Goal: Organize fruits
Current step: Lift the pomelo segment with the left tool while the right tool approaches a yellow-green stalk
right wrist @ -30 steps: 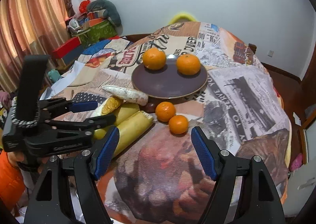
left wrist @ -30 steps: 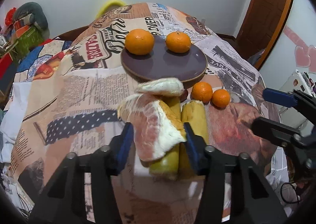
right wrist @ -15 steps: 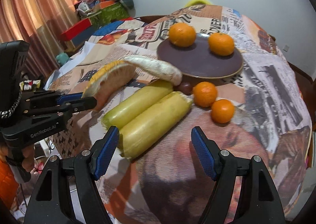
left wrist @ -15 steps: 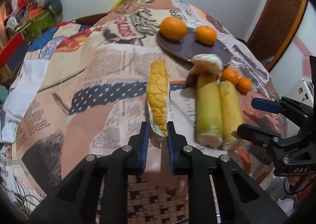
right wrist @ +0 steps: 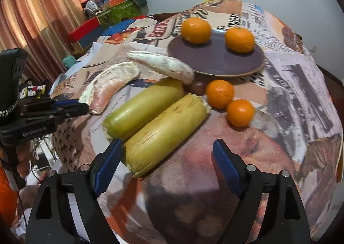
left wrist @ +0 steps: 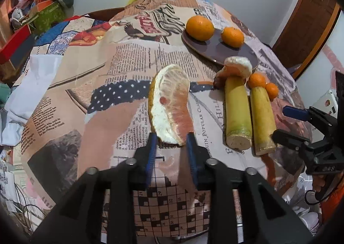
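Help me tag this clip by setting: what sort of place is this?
Probably a room in a home, not a lab or shop. A table under a newspaper-print cloth holds fruit on a plate. Curtains hang on one side, boxes and clutter are piled by the wall, and there is a wooden door.

Even, soft indoor light; faint shadows under the oranges (right wrist: 196, 30). Strong fisheye bending, dark corners, slight blur near edges.

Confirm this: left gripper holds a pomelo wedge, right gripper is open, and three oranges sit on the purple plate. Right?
Not quite. The purple plate carries two oranges, as the right wrist view shows; two more lie on the tablecloth. The left gripper does hold the pomelo wedge, and the right gripper is open.
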The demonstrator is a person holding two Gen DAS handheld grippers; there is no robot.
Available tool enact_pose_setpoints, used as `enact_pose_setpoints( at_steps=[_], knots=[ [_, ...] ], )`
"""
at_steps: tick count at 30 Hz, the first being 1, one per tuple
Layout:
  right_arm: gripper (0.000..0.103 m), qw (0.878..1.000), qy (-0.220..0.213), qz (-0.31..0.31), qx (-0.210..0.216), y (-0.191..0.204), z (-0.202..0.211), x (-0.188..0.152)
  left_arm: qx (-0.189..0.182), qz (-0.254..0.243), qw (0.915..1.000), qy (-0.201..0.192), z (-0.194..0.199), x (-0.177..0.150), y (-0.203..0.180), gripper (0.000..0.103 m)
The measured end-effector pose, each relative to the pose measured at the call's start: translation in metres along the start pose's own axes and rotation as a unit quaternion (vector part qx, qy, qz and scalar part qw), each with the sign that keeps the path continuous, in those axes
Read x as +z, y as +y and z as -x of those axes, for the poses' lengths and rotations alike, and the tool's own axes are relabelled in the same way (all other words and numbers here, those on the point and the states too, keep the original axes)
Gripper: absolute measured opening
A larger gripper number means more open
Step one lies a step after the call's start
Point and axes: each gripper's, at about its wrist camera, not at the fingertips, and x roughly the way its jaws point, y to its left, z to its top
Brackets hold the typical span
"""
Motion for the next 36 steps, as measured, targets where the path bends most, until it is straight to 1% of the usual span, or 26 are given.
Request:
enact_pose_setpoints(
  at_steps=[3, 4, 5, 6, 8, 10, 12, 16, 21, 24, 26, 27, 28, 29, 30, 36],
  knots=[
    [0.082, 0.999, -0.004, -0.015, -0.042, -0.01, 0.004, -0.002, 0.002, 0.004, 0.9999, -0.015, 0.008, 0.004, 0.002, 0.049],
    [0.081, 0.999, 0.003, -0.027, -0.045, -0.015, 0.003, -0.001, 0.005, 0.006, 0.9997, -0.022, 0.011, 0.006, 0.003, 0.059],
    [0.08, 0.999, 0.004, -0.045, -0.031, -0.021, 0.001, -0.002, 0.007, 0.008, 0.9996, -0.027, 0.011, 0.008, 0.004, 0.066],
    [0.08, 0.998, 0.004, -0.06, -0.016, -0.025, 0.001, -0.001, 0.008, 0.009, 0.9995, -0.03, 0.01, 0.01, 0.004, 0.066],
    [0.08, 0.996, -0.001, -0.089, 0.008, -0.028, 0.0, 0.002, 0.013, 0.006, 0.9996, -0.026, 0.005, 0.016, 0.005, 0.066],
    [0.08, 0.995, -0.011, -0.099, 0.017, -0.026, 0.001, 0.008, 0.019, 0.001, 0.9996, -0.02, -0.003, 0.021, 0.005, 0.066],
    [0.08, 0.995, -0.018, -0.092, 0.02, -0.019, 0.001, 0.014, 0.023, -0.003, 0.9997, -0.012, -0.014, 0.027, 0.006, 0.066],
    [0.08, 0.998, -0.018, -0.067, 0.01, -0.005, -0.008, 0.023, 0.019, -0.009, 0.9998, 0.006, -0.038, 0.036, 0.006, 0.066],
    [0.081, 0.998, 0.003, -0.065, 0.012, 0.0, -0.027, 0.023, 0.037, -0.042, 0.9984, 0.003, -0.057, 0.043, -0.003, 0.067],
    [0.083, 0.997, -0.001, -0.078, 0.025, -0.004, -0.029, 0.021, 0.047, -0.054, 0.9975, -0.005, -0.063, 0.044, -0.006, 0.067],
    [0.083, 0.996, 0.002, -0.084, 0.024, -0.007, -0.03, 0.019, 0.05, -0.054, 0.9972, -0.01, -0.064, 0.045, -0.006, 0.067],
    [0.082, 0.996, 0.002, -0.082, 0.024, -0.008, -0.03, 0.018, 0.05, -0.051, 0.9974, -0.011, -0.064, 0.044, -0.006, 0.067],
    [0.081, 0.997, 0.0, -0.076, 0.023, -0.007, -0.029, 0.016, 0.052, -0.051, 0.9973, -0.013, -0.063, 0.044, -0.005, 0.062],
    [0.081, 0.997, 0.0, -0.072, 0.021, -0.006, -0.028, 0.015, 0.049, -0.052, 0.9974, -0.014, -0.061, 0.043, -0.005, 0.055],
    [0.081, 0.997, 0.001, -0.07, 0.019, -0.006, -0.028, 0.016, 0.045, -0.051, 0.9976, -0.013, -0.059, 0.042, -0.005, 0.051],
    [0.081, 0.999, 0.012, -0.043, 0.013, -0.005, -0.022, 0.014, 0.042, -0.057, 0.9975, -0.007, -0.045, 0.027, -0.005, 0.051]
  ],
)
